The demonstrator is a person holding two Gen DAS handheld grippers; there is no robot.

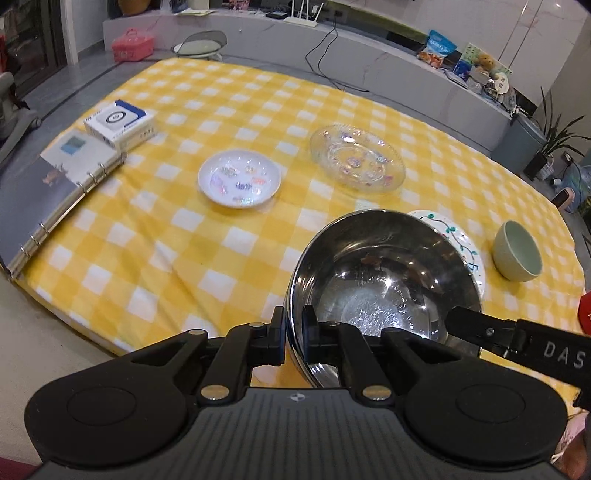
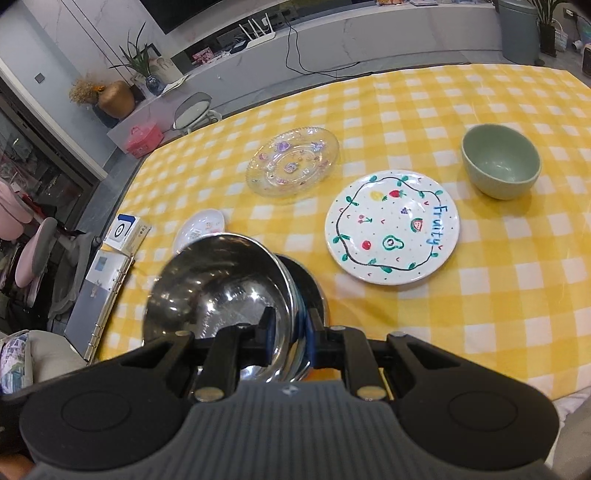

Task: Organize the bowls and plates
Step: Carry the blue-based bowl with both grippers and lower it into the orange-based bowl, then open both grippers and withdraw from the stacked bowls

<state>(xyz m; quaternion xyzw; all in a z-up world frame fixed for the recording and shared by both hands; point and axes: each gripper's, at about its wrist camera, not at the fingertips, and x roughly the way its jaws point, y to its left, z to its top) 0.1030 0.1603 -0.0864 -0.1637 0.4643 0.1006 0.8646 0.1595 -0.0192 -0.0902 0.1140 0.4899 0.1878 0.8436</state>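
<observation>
Steel bowl (image 1: 384,273) held up over the near edge of the yellow checked cloth (image 1: 184,240), shiny, deep, mirror inside with bright glints, tilted toward the cameras. Pinched by both tools at once: left gripper (image 1: 293,332) nearly closed on the near-left rim, one pad outside the wall and one inside; right gripper (image 2: 291,332) likewise clamped on the rim at the bowl's right side, jaws only a rim's thickness apart. From the left wrist, right gripper seen as a black finger (image 1: 476,328) reaching in over the rim; fruit plate (image 1: 461,243) mostly hidden behind the bowl, only an arc of green vine showing. From the right wrist, same plate (image 2: 393,227) fully clear: white, vine ring, small fruits, the word "Fruity". Small white dish (image 1: 239,179) plain in the left view, half covered by the bowl in the right (image 2: 201,229). Glass plate (image 1: 356,158) farther back, printed with small coloured motifs. Green bowl (image 2: 500,166) upright at the right, apart from the fruit plate. At the cloth's left edge, a ring binder (image 1: 55,192) with a white box (image 1: 120,123) touching its far end. Beyond the cloth, a grey ledge with a router (image 1: 301,18).
</observation>
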